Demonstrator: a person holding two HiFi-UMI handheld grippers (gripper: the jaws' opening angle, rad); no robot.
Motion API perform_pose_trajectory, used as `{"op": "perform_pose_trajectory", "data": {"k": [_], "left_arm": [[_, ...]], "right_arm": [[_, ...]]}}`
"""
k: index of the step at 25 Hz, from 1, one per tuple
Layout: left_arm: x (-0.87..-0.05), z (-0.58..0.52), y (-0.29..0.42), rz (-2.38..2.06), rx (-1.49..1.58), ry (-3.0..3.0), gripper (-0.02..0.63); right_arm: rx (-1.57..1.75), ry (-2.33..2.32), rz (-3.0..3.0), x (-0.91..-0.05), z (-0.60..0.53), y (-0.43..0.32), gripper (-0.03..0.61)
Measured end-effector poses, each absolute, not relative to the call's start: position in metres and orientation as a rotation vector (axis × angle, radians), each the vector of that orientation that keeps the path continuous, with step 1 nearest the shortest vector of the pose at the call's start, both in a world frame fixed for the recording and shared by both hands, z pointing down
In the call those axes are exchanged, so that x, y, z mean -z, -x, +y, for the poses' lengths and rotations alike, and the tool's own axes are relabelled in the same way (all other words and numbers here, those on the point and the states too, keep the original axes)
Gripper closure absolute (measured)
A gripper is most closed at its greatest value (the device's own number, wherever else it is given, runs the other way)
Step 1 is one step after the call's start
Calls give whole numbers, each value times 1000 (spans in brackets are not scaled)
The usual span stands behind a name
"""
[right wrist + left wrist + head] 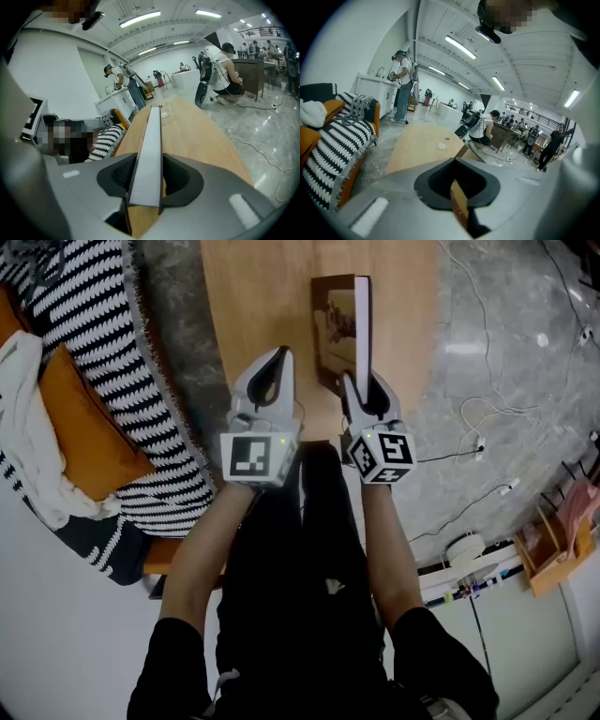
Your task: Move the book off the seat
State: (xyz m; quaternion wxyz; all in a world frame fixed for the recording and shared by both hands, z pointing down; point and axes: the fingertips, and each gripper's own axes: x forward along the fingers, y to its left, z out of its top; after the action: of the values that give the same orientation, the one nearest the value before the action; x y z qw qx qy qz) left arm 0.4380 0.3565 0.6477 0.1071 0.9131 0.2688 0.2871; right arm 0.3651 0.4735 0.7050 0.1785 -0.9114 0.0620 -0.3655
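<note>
The right gripper's point(364, 388) jaws clamp the near end, hidden between them, of the thin dark-covered, white-paged book point(339, 324), standing on edge over the light wooden table point(262, 296), contact unclear; beside it the left gripper's point(278, 354) jaws sit closed together.

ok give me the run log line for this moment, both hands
right tongs: shut on book, spine side up | book: over table, contact unclear | left tongs: shut, empty

Near end of book point(337, 334) behind right gripper point(364, 382); tiny indistinct item point(441, 146) on table point(412, 150)
</note>
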Motion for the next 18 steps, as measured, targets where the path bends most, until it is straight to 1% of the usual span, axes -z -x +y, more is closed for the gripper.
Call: {"op": "perform_pose_trajectory", "data": {"k": [11, 14, 18], "left_arm": [[-651, 360, -441, 791, -855, -2686, 607], [-651, 360, -441, 797, -850, -2691, 609], [-649, 362, -442, 803, -842, -2696, 609]], "right_arm": [[1083, 2569, 190, -715, 477, -361, 410], [1103, 2583, 209, -715, 477, -360, 382], [1138, 2594, 226, -717, 481, -359, 375]]}}
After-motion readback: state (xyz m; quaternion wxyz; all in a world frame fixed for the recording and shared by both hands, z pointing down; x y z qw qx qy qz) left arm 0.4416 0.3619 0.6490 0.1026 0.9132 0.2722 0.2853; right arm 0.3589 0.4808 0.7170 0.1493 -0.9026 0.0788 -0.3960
